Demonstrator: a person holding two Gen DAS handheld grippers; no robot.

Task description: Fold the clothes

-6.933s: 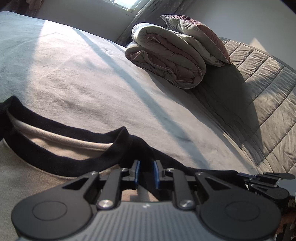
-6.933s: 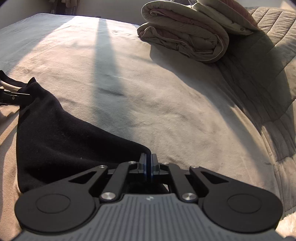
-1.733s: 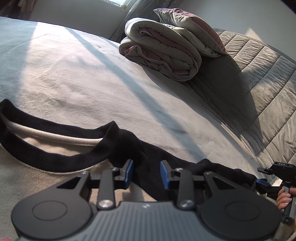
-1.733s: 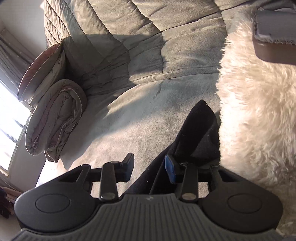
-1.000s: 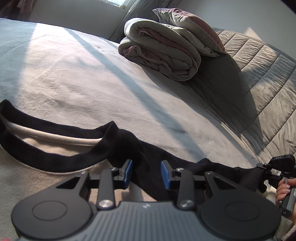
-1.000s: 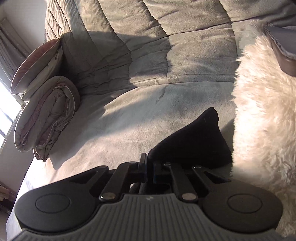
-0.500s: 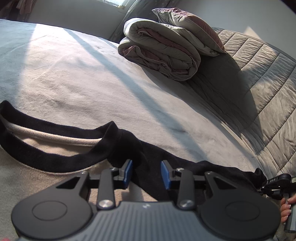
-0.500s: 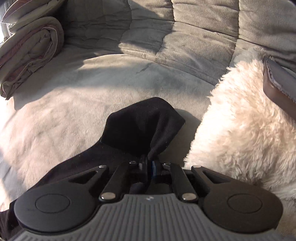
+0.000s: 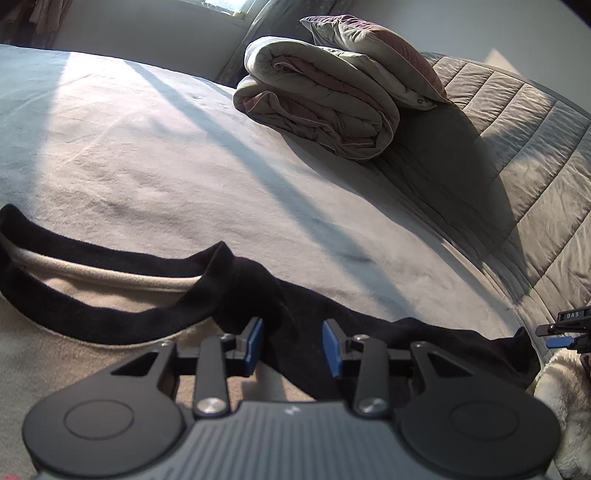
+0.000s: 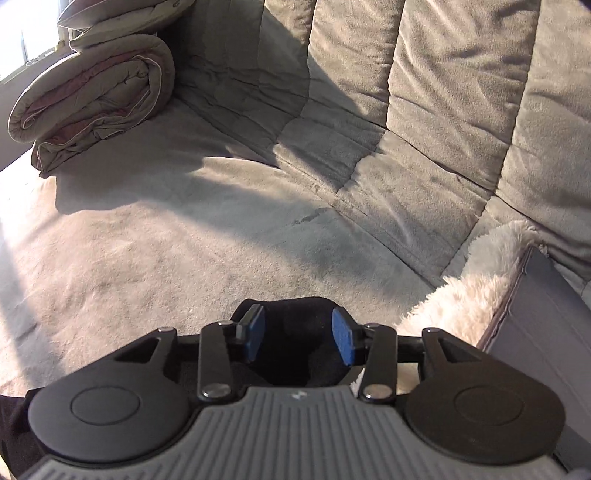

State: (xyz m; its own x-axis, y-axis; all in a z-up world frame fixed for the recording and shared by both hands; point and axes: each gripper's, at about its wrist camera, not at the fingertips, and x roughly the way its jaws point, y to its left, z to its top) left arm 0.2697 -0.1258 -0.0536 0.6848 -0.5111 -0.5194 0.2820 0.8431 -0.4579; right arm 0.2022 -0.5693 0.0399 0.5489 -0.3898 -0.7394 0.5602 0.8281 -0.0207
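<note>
Surface: grey plush bed cover, sunlit in bands with long shadows across it, spread ahead of both grippers.
Backrest: quilted grey padding rising beyond the flat surface, ahead of the right gripper and to the far right of the left one.
Folded duvet: beige-and-mauve roll with a pillow on top, far ahead of the left gripper; far ahead and to the left of the right gripper.
Room: pale wall and a bright window edge behind the duvet.
Fleece throw: white shaggy pile just right of the right gripper, beside a grey flat-sided object that cannot be identified.
Garment: beige top with black collar and black sleeve, lying flat on the cover directly under and ahead of the left gripper; the sleeve runs off to its right.
Left gripper: jaws partly apart, blue pads either side of the black shoulder fabric; probably not pressing it, though the contact is hard to read.
Right gripper: jaws have just been opening, now parted; the black sleeve end sits between the pads, no longer pinched.
</note>
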